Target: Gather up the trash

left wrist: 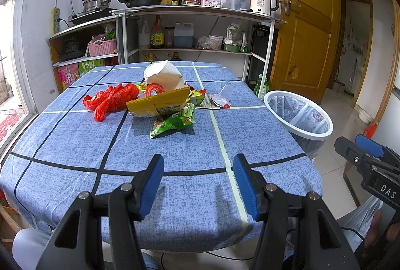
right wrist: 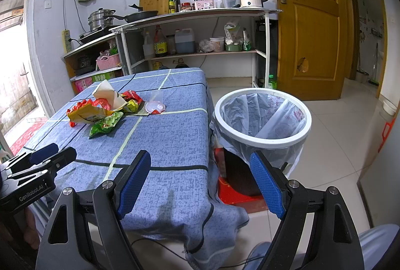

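A pile of trash lies mid-table on the blue checked cloth: a red plastic bag, a yellow wrapper, a green snack bag, a white paper bag and a clear cup with a pink lid. The pile also shows in the right wrist view. My left gripper is open and empty above the table's near edge. My right gripper is open and empty off the table's right corner, in front of the white-rimmed bin with a liner.
The bin stands on the tiled floor right of the table. A shelf unit with pots, bottles and a kettle lines the back wall. A wooden door is at the right. My right gripper's body shows at the right edge.
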The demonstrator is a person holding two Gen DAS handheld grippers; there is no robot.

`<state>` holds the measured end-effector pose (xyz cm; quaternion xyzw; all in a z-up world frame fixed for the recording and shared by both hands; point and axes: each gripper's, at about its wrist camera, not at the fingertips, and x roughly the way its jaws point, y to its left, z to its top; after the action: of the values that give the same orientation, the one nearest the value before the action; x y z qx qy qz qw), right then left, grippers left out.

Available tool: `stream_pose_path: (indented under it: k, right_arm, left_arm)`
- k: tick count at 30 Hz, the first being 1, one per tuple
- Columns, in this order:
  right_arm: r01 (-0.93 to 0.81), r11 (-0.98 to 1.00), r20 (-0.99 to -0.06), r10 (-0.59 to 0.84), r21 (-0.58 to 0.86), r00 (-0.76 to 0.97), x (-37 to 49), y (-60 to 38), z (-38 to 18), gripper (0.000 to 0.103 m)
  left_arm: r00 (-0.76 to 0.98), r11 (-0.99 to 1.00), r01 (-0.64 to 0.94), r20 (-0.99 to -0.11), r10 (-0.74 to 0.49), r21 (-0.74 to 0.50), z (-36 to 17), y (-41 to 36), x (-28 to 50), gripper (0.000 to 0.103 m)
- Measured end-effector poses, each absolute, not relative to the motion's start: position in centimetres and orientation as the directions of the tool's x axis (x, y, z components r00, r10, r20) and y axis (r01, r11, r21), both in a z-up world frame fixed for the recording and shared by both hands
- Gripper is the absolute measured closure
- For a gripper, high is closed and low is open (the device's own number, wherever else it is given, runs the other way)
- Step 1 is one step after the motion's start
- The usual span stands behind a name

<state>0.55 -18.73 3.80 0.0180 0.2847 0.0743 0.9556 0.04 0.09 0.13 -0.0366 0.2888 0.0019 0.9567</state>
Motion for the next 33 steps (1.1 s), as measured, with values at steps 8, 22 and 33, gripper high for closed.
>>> stream_pose_path:
  k: [8, 22, 33]
  right_arm:
    - [-0.131, 0.988, -0.541, 0.152, 0.078, 0.827, 0.53, -18.72, 3.80, 0.021]
    - [-0.132, 0.988, -0.542, 0.153, 0.077, 0.826, 0.58, -18.75, 3.82, 0.021]
    - [-0.133, 0.988, -0.543, 0.154, 0.078, 0.825, 0.61, -18.73, 3.77, 0.021]
  left_arm:
    - [0.832, 0.997, -0.024, -0.554, -0.019, -0.070, 0.13, 0.12, 0.01, 0.043]
    - [0.829, 0.997, -0.023, -0.559, -0.020, -0.071, 0.10, 0.07, 0.02, 0.043]
    - [0.828, 0.997, -0.024, -0.561, -0.020, -0.071, -0.05, 0.07, 0.09, 0.043]
